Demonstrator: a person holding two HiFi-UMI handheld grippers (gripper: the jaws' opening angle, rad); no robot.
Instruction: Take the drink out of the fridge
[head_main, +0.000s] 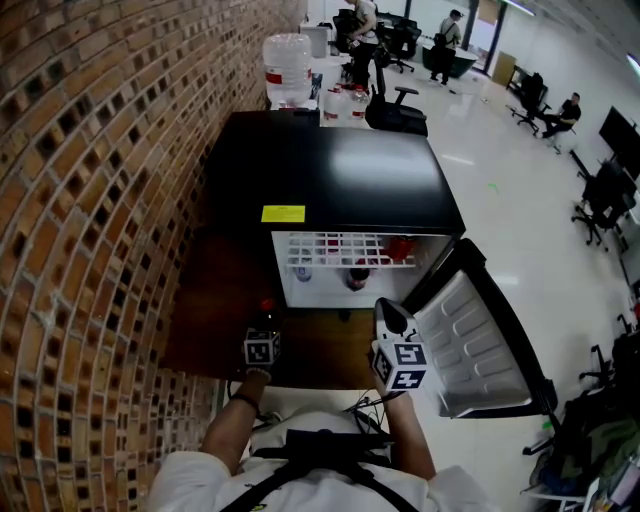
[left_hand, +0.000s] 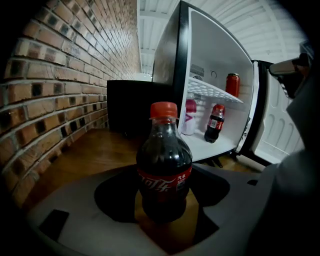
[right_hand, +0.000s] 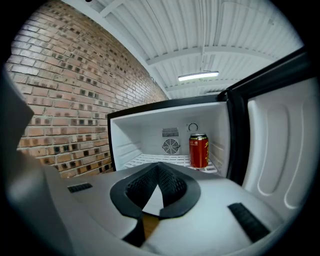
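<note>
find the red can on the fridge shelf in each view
head view: red can at centre, at the wire shelf's right end
left gripper view: the can upper right, on that shelf
right gripper view: the can right of centre, on that shelf
shared landmark: the white wire shelf

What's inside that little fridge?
A red can on the wire shelf; below, a small cola bottle and a white-and-pink container. The near wall hides the rest.

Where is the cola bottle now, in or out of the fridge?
Out. The cola bottle is gripped upright by the left gripper, over the wooden floor, with the open fridge behind it.
</note>
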